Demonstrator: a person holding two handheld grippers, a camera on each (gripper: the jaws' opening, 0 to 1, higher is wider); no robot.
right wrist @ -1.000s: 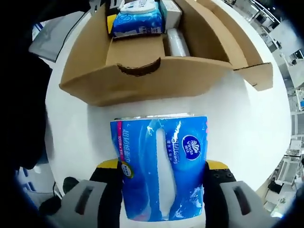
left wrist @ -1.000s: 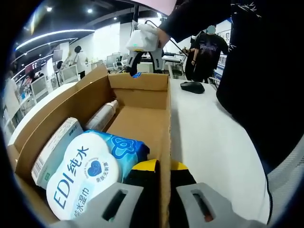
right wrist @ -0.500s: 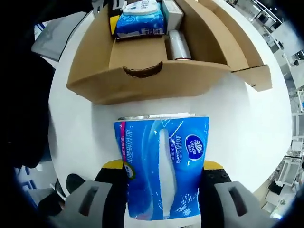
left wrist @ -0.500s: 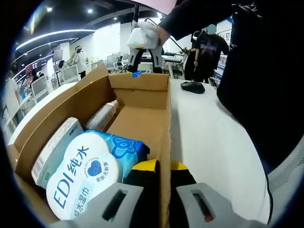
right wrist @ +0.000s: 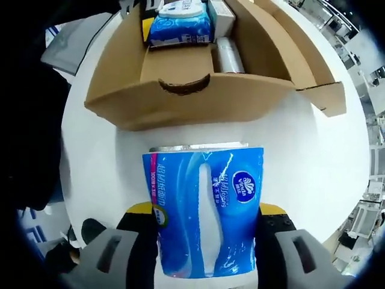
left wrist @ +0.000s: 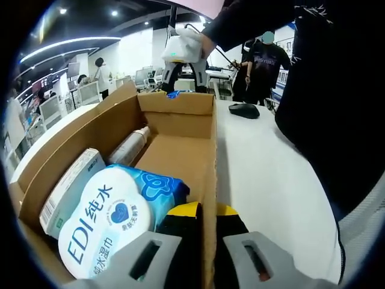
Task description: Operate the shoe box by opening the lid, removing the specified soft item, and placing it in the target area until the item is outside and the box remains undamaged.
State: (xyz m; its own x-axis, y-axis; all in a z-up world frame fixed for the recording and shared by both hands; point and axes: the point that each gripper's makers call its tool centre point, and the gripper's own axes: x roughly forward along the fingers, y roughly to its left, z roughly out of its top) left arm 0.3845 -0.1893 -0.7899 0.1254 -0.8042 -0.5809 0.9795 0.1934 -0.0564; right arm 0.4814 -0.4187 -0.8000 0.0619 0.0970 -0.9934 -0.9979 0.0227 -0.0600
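Observation:
The open cardboard shoe box (left wrist: 180, 120) lies on a white table. My left gripper (left wrist: 206, 232) is shut on its right wall, one jaw inside and one outside. Inside the box are a blue-and-white wet wipes pack (left wrist: 111, 217), a white carton (left wrist: 66, 189) and a pale bottle (left wrist: 129, 147). My right gripper (right wrist: 204, 241) is shut on a blue soft tissue pack (right wrist: 204, 211), held outside the box (right wrist: 198, 96) over the table in front of its notched end wall. In the left gripper view the right gripper (left wrist: 180, 57) hangs beyond the box's far end.
A black mouse (left wrist: 243, 110) lies on the table (left wrist: 264, 180) right of the box. A person in dark clothes (left wrist: 337, 90) stands close on the right. The round table edge (right wrist: 346, 180) curves near the box flap (right wrist: 328, 96). People and desks stand far behind.
The right gripper with the tissue pack has shifted only slightly in front of the box. The left gripper keeps its hold on the box wall.

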